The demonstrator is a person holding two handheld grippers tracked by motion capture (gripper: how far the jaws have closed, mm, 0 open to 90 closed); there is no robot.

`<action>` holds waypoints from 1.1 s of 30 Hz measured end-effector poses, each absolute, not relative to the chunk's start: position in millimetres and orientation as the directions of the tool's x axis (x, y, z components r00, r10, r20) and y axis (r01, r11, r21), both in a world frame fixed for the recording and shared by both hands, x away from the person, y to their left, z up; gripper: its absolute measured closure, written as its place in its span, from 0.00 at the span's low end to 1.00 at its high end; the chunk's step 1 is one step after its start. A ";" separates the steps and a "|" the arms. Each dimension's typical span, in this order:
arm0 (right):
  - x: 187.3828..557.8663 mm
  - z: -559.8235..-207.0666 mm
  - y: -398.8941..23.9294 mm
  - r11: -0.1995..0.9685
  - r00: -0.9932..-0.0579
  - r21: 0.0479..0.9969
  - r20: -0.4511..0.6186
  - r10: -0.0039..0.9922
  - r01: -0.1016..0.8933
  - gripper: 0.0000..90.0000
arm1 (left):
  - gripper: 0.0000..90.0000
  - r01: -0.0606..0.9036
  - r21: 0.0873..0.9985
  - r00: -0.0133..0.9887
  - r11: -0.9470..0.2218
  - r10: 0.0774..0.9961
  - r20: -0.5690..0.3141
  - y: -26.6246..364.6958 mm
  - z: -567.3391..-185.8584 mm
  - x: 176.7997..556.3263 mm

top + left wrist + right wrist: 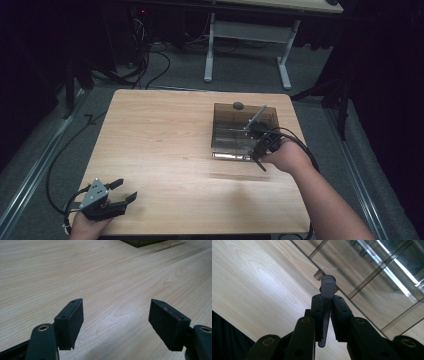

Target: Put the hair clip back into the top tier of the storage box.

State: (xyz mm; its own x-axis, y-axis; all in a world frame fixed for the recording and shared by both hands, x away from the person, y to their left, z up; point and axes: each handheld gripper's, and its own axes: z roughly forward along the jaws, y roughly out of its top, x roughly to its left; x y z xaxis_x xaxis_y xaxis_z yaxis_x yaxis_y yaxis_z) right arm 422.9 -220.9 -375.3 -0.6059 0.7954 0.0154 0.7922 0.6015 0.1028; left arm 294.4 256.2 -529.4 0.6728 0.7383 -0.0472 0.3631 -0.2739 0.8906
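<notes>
Up close: R gripper (327,312) round grey stick (327,290).

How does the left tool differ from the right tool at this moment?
The left tool is open and empty; the right tool is shut on a grey stick. The left tool sits near the table's front left corner; the right tool is over the clear divided box. Both have black jaws.

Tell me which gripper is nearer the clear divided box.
Right. The right gripper is over the clear divided box at the table's far right, shut on a grey pen. The left gripper sits open at the near left corner, far from it.
</notes>
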 end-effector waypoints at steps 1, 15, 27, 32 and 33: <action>423.9 -375.0 -220.6 0.597 -0.601 0.102 0.017 0.799 0.796 0.90 | 0.32 0.363 0.891 0.672 -0.272 0.739 -0.048 256.3 -529.5 294.5; 453.8 -372.2 -213.9 0.602 -0.606 0.127 -0.006 0.796 0.789 0.90 | 0.32 0.367 0.890 0.673 -0.270 0.737 -0.054 256.6 -529.3 294.9; 475.7 -382.4 -215.0 0.601 -0.604 0.130 -0.017 0.796 0.788 0.90 | 0.32 0.369 0.889 0.675 -0.270 0.736 -0.056 256.8 -529.3 295.1; 480.3 -382.8 -215.3 0.581 -0.585 0.133 -0.010 0.811 0.803 0.90 | 0.32 0.368 0.889 0.675 -0.271 0.736 -0.055 257.0 -529.3 295.1; 481.6 -383.3 -215.9 0.592 -0.596 0.138 -0.016 0.803 0.794 0.90 | 0.32 0.367 0.891 0.674 -0.268 0.736 -0.056 256.9 -529.5 295.2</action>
State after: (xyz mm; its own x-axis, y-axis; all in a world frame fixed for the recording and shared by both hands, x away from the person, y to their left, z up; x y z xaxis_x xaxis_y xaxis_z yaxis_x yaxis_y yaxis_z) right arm 481.6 -215.9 -383.3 -0.5962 0.8027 -0.0160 0.7938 0.5923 0.1381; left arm 295.2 256.9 -529.5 0.6742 0.7364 -0.0559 0.3668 -0.2682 0.8908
